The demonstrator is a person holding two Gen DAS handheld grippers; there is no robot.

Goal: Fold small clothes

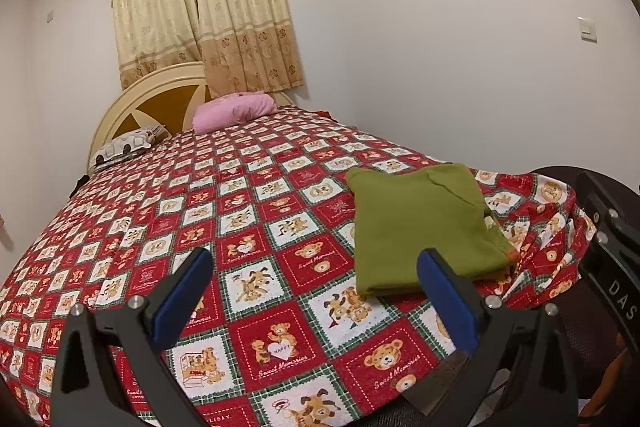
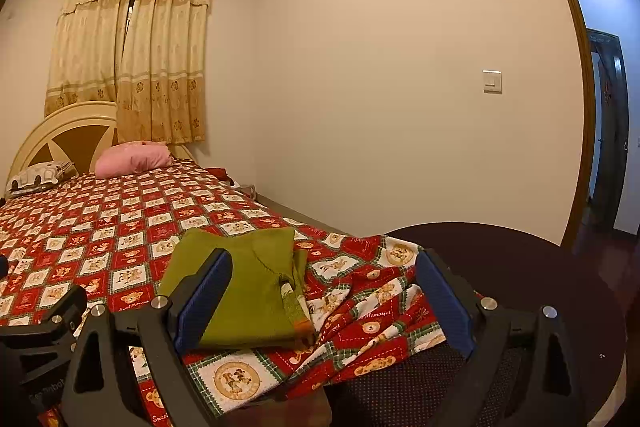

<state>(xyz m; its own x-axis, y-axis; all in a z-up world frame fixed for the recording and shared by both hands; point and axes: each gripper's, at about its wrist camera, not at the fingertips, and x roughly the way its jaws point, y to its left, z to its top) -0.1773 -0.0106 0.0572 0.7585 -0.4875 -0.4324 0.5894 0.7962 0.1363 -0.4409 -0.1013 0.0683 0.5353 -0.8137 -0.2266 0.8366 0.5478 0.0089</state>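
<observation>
A green garment [image 1: 416, 223] lies folded into a flat rectangle on the red patchwork bedspread [image 1: 240, 207] near the bed's front right corner. It also shows in the right wrist view [image 2: 248, 291]. My left gripper [image 1: 316, 267] is open and empty, above the bedspread just left of the garment. My right gripper [image 2: 324, 275] is open and empty, held above the garment's right edge and the bed corner. The right gripper's body shows at the far right of the left wrist view [image 1: 612, 239].
A pink pillow [image 1: 234, 111] and a patterned pillow [image 1: 128, 145] lie at the headboard [image 1: 160, 95]. Curtains [image 1: 200, 11] hang behind. A white wall [image 2: 380, 87] runs along the bed's right side. A dark round chair back [image 2: 500, 255] stands at the bed corner. An open doorway [image 2: 604, 107] is at right.
</observation>
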